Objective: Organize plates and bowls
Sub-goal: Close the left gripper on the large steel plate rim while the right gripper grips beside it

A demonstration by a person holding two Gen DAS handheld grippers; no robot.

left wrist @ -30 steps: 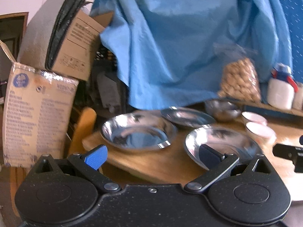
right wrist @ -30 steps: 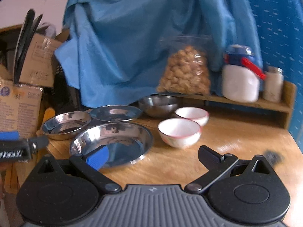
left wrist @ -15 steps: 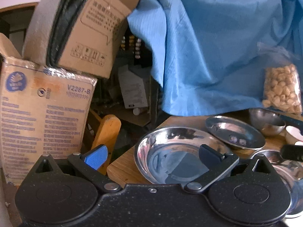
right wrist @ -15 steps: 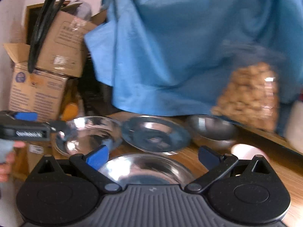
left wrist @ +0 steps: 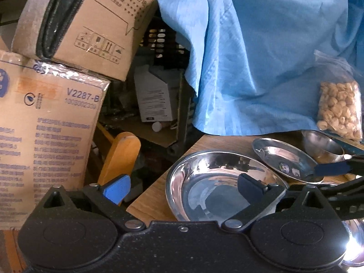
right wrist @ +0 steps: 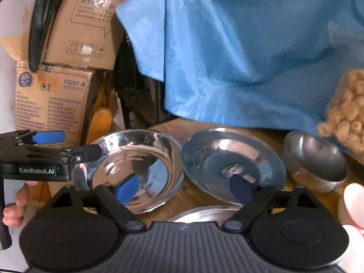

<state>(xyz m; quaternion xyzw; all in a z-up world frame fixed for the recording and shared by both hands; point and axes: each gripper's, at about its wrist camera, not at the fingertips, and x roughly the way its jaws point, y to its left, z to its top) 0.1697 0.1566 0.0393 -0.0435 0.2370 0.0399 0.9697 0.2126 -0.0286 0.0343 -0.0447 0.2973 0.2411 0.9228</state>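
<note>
Two steel plates sit side by side on the table [right wrist: 179, 125]: deep plate [right wrist: 136, 159] at its left corner, flat plate [right wrist: 227, 157] right of it. Left gripper [left wrist: 182, 187] spread, straddling the deep plate's rim, not pinching. Right gripper [right wrist: 184, 188] closing, nothing gripped.

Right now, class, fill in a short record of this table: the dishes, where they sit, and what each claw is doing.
surface: wooden table
deep steel plate: near the table's left edge
flat steel plate: beside it, with a sticker in its centre
steel bowl: right of the flat plate, upright
third steel plate: nearest, mostly hidden
left claw: open, straddling the deep plate's left rim
right claw: closing, nothing between its fingers
backdrop: blue cloth, cardboard boxes
</note>
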